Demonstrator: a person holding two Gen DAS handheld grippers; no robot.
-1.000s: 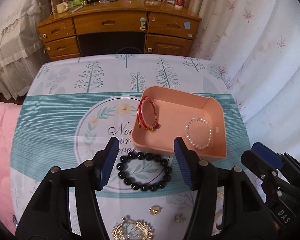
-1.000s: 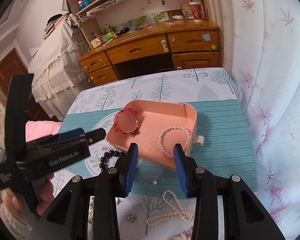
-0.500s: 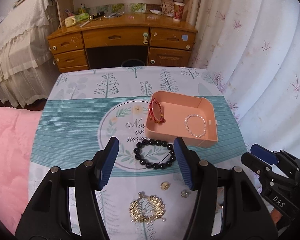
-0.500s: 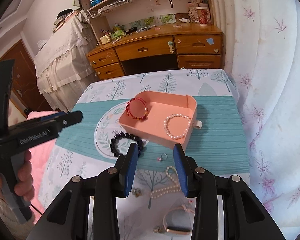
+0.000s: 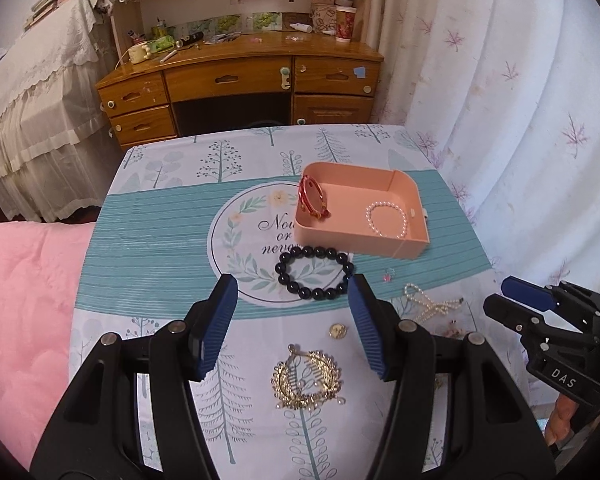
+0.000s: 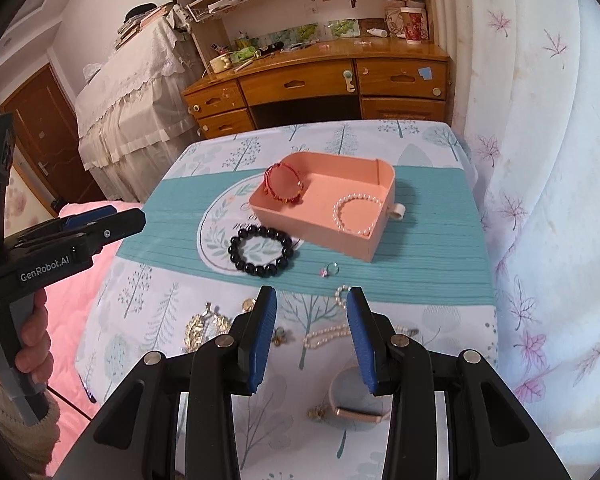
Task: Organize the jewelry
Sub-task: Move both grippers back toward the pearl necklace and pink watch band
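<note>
A pink tray (image 5: 356, 245) (image 6: 320, 233) sits on the patterned tablecloth, holding a red bracelet (image 5: 312, 199) (image 6: 282, 184) and a pearl bracelet (image 5: 386, 220) (image 6: 358, 214). In front of it lies a black bead bracelet (image 5: 314, 273) (image 6: 260, 250). Nearer me are a small ring (image 5: 387, 277) (image 6: 330, 269), a pearl necklace (image 5: 428, 304) (image 6: 332, 334), a gold charm (image 5: 337, 331) and a gold hair comb (image 5: 306, 376) (image 6: 200, 328). My left gripper (image 5: 292, 286) (image 6: 116, 224) hovers open and empty above the table. The right gripper (image 6: 311, 298) (image 5: 512, 300) is also open and empty.
A pink-gold watch band (image 6: 352, 406) lies close to the near edge. A pink quilt (image 5: 24, 300) borders the table on the left and a white curtain (image 5: 520, 120) on the right. A wooden desk (image 5: 240, 76) stands beyond the far edge.
Both grippers have drawn back and upward from the tray, so more of the near table and the loose jewelry shows. Their jaw widths are unchanged.
</note>
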